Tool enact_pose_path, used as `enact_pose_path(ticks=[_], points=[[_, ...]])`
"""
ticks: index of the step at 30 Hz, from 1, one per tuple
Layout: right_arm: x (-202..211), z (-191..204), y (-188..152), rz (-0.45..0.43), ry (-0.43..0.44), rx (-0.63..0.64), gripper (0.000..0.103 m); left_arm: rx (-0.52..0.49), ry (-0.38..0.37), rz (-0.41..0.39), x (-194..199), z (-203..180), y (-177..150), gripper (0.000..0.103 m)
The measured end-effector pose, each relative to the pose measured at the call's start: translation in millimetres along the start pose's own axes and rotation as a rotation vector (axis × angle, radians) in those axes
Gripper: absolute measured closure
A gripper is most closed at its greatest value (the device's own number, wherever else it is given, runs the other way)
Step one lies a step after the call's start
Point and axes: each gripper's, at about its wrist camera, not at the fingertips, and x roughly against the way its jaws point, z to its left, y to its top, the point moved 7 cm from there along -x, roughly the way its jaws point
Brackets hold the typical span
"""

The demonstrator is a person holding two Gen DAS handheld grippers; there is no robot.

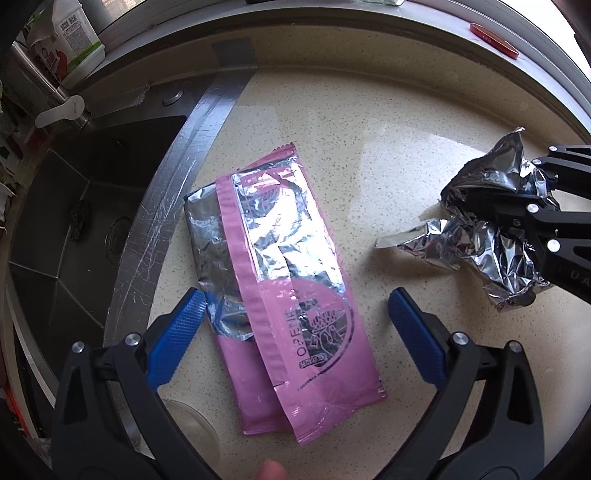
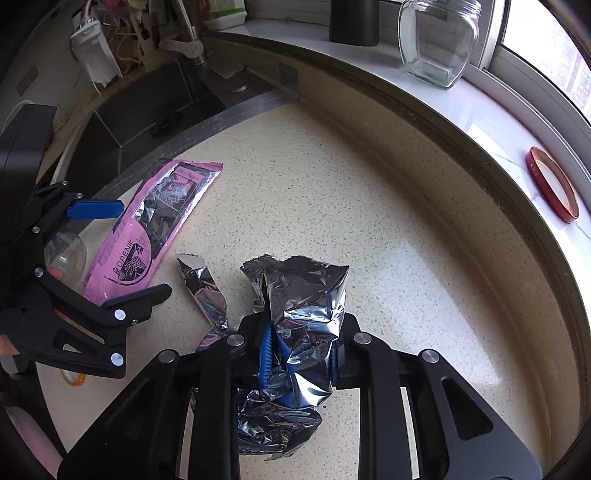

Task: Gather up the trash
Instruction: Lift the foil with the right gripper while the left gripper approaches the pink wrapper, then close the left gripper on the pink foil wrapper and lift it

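Observation:
A pink and silver wrapper (image 1: 280,229) lies flat on the speckled counter (image 1: 369,147), close to the sink's edge. My left gripper (image 1: 295,299) hovers over its lower half, open, with one blue pad on each side and neither touching it. The right wrist view shows the same wrapper (image 2: 155,221) and the open left gripper (image 2: 142,249) at the left. My right gripper (image 2: 299,347) is shut on a crumpled silver foil wrapper (image 2: 306,291), and a strip of the foil trails onto the counter. In the left wrist view that foil wrapper (image 1: 480,251) sits in the right gripper (image 1: 491,218) at the right edge.
A dark steel sink (image 1: 92,221) with a tap lies left of the counter. On the windowsill stand a glass jar (image 2: 439,44), a dark cup (image 2: 354,22) and a red lid (image 2: 552,184). A clear glass object (image 2: 66,254) sits by the left gripper. A white bottle (image 1: 79,37) stands behind the sink.

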Motion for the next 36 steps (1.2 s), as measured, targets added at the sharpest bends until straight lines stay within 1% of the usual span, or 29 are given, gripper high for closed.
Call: enact_pose_path(ticks=[12, 17, 19, 23, 29, 30, 31, 32, 33, 36], points=[[8, -10, -1, -0.013, -0.016, -0.030, 0.080, 0.075, -0.076, 0.022, -12, 12, 7, 0.007], [8, -8, -2, -0.015, -0.014, -0.031, 0.081, 0.072, -0.078, 0.014, -11, 15, 9, 0.014], [9, -8, -2, -0.018, -0.014, -0.030, 0.081, 0.070, -0.075, 0.007, -11, 16, 10, 0.020], [8, -7, -2, -0.015, -0.008, -0.031, 0.081, 0.071, -0.078, 0.000, -6, 16, 6, 0.026], [8, -7, -2, -0.016, -0.001, -0.027, 0.081, 0.061, -0.075, -0.005, -2, 18, 6, 0.039], [8, -7, -2, -0.016, 0.000, -0.026, 0.081, 0.063, -0.080, -0.005, -1, 15, 7, 0.045], [8, -7, -2, -0.018, 0.001, -0.025, 0.081, 0.066, -0.087, -0.009, 2, 12, 7, 0.056], [8, -7, -2, -0.018, 0.003, -0.024, 0.081, 0.066, -0.087, -0.012, 2, 12, 8, 0.061], [8, -7, -2, -0.018, 0.004, -0.022, 0.081, 0.064, -0.087, -0.011, 3, 12, 9, 0.065], [8, -6, -2, -0.017, 0.007, -0.016, 0.081, 0.060, -0.088, -0.010, 4, 8, 9, 0.070]])
